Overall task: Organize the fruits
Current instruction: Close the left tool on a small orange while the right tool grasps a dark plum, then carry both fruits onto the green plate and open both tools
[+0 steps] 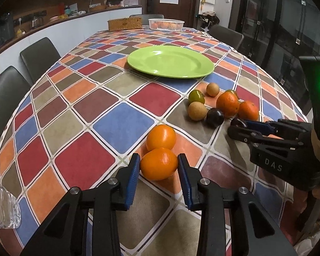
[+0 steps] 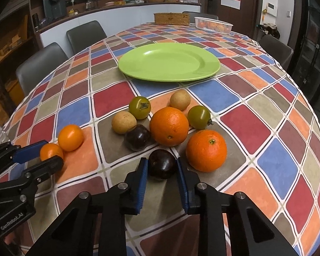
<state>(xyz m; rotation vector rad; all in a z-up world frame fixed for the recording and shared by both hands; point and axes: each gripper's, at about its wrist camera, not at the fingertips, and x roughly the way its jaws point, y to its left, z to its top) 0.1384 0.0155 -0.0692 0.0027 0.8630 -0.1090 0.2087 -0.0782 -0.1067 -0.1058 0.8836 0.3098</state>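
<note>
My left gripper [image 1: 159,163] is shut on a small orange fruit [image 1: 159,166], which rests on the checked tablecloth; a second small orange fruit [image 1: 161,137] sits just behind it. My right gripper [image 2: 162,166] is shut on a dark purple fruit [image 2: 162,164] on the cloth. Around it lie another dark purple fruit [image 2: 137,137], two oranges [image 2: 169,126] [image 2: 206,150], two green tomatoes [image 2: 139,107] [image 2: 199,117] and two tan round fruits [image 2: 123,122] [image 2: 180,99]. An empty green plate [image 2: 169,63] sits behind the pile. The right gripper also shows in the left wrist view [image 1: 237,125].
A white basket [image 1: 166,24] holding orange fruit and a wicker box [image 1: 125,24] stand at the table's far end. A clear glass object [image 1: 2,207] sits at the near left edge. Dark chairs [image 1: 39,56] line the left side and far right.
</note>
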